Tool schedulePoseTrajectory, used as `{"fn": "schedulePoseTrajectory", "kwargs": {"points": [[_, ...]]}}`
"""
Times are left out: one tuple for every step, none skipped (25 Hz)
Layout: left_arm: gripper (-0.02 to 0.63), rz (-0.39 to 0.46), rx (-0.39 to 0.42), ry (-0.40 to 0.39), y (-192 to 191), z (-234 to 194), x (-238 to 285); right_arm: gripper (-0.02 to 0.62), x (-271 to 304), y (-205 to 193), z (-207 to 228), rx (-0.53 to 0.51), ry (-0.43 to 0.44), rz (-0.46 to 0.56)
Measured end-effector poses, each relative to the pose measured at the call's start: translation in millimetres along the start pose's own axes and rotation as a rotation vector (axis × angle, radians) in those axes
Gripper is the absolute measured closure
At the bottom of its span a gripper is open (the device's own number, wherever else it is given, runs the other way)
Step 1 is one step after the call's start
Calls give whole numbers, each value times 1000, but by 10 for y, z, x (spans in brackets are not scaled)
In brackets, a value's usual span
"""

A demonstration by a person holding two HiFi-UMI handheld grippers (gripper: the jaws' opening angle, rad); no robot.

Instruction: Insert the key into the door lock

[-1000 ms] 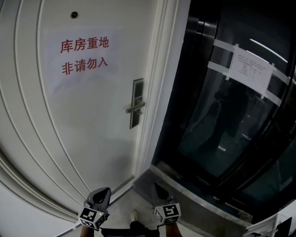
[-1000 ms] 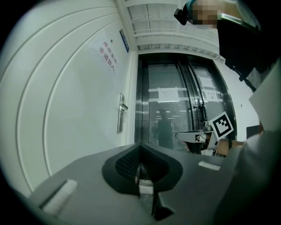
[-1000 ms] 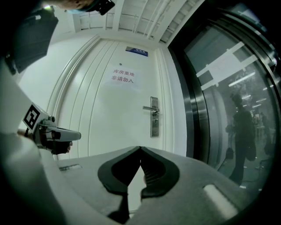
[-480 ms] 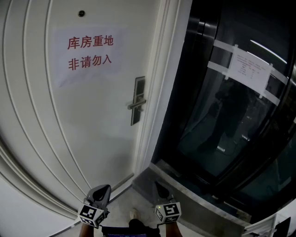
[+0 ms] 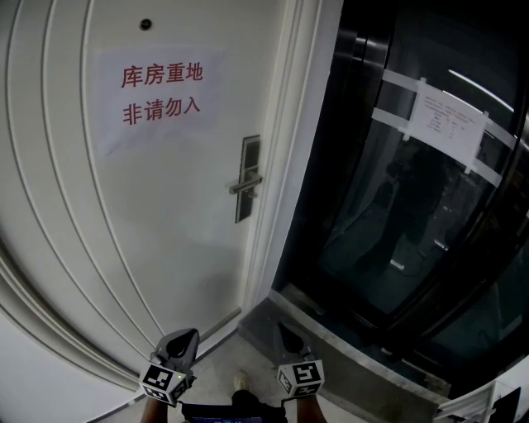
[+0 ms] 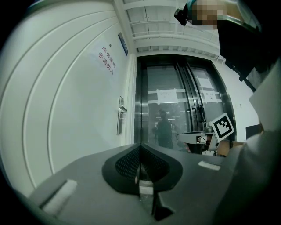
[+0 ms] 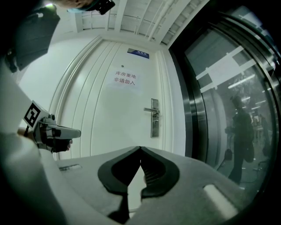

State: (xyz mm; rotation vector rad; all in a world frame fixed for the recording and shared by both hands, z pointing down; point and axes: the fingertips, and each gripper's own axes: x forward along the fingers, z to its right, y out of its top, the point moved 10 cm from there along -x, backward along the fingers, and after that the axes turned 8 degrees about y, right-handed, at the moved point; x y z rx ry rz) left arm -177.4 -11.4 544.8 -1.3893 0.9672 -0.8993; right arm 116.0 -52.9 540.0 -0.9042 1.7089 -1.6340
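Grey floor (image 5: 223,359): small patch at bottom of head view, between foot of white door (image 5: 165,248) and dark glass wall (image 5: 397,206). Grey stone sill (image 5: 347,351) runs along glass base. Pale shoe tip (image 5: 240,382) rests on floor.

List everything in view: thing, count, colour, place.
door: one, white, left
sign: one, white with red characters, on door
handle: one, silver, door's right edge
peephole: one, dark, top of door
plaque: one, blue, above door
glass wall: one, dark, right of door
notices: at least two, white, taped on glass
key: one, silvery, apparently clamped in left tool
left tool: grey, shut
right tool: grey, shut, empty
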Motion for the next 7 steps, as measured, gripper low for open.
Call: {"fn": "schedulePoseTrajectory", "kwargs": {"points": [[604, 2, 4, 1, -12, -6, -5, 594, -2, -5, -2, 1, 1, -2], [604, 2, 5, 2, -15, -5, -9, 594, -5, -7, -2, 2, 1, -4], [604, 2, 5, 2, -13, -2, -11, 594, -7, -6, -1, 2, 2, -5], [604, 1, 5, 2, -8, 1, -12, 594, -8, -2, 1, 3, 3, -6], [604, 1, 5, 2, -3, 3, -12, 594, -8, 2, 3, 3, 3, -6], [604, 1, 5, 2, 1, 3, -11, 594, -7, 5, 5, 4, 4, -5], [604, 1, 5, 2, 5, 3, -11, 594, -5, 8, 7, 4, 4, -5]]}}
